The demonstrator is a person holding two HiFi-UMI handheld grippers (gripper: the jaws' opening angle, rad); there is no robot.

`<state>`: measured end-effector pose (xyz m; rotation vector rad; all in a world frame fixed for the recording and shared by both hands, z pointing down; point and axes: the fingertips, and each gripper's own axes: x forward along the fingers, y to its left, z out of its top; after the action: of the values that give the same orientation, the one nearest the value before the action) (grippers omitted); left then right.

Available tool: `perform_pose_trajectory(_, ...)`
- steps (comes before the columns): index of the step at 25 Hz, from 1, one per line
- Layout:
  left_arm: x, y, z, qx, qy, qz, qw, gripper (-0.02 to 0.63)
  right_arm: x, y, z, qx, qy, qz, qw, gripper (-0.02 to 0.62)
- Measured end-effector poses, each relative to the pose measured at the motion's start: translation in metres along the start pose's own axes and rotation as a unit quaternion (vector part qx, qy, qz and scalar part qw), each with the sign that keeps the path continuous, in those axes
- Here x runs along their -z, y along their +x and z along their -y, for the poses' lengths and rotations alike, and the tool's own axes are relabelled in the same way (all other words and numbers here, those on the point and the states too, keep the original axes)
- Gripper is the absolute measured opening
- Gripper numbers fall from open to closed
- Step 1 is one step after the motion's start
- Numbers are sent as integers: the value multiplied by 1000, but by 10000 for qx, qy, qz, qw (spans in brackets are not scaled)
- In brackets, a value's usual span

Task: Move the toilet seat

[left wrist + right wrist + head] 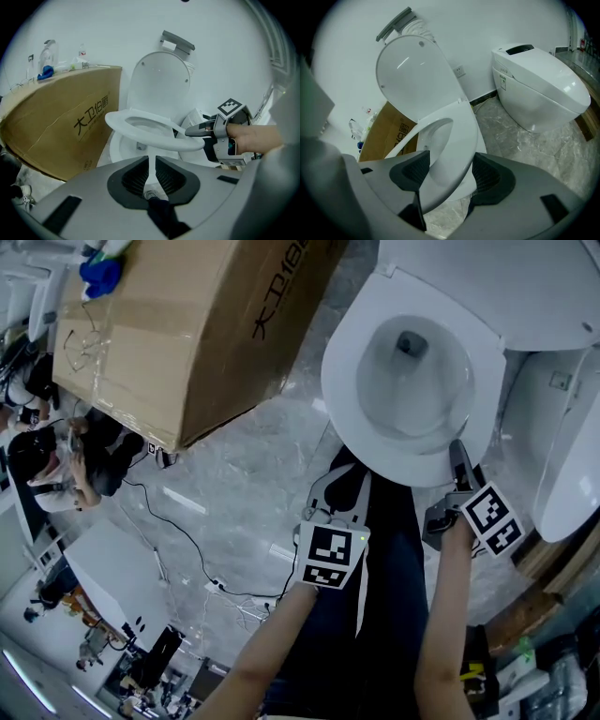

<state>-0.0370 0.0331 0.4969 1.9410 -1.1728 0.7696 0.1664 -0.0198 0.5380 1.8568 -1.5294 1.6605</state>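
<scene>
The white toilet seat (354, 418) is lifted off the bowl and hangs tilted, with the lid (159, 84) standing upright behind it. My right gripper (459, 463) is shut on the seat's front right edge. In the right gripper view the seat (459, 136) runs slantwise between its wide-set jaws (450, 171). My left gripper (345, 470) is just below the seat's front left edge. Its jaws (150, 161) stand a narrow slit apart with nothing between them. The seat (140, 133) floats a little ahead of them, with the right gripper (194, 132) clamped on its rim.
A big cardboard box (187, 324) stands close on the toilet's left, with bottles and a blue thing (98, 277) on top. A second white toilet (539, 84) stands to the right. Cables (187, 540) trail over the marble floor. The person's dark trouser legs are under the grippers.
</scene>
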Motion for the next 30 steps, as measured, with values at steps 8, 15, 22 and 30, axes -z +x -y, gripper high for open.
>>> perform_pose_trajectory(8,-31,-1,15,10,685,206,9974,35,-17,-11,-10,10,178,78,9998,288)
perform_pose_trajectory(15,-48,-3,12,-112,702,424,9966,20,-29,-19,-16,-51,221,203,9995,287)
perform_pose_trajectory(22,-68,-7,13,-218,824,637,9943,17,-36,-23,-20,-97,226,241,9994,287)
perform_pose_trajectory(30,-98,-12,21,-120,620,1004,9929,15,-51,-31,-29,-126,357,320,9988,288)
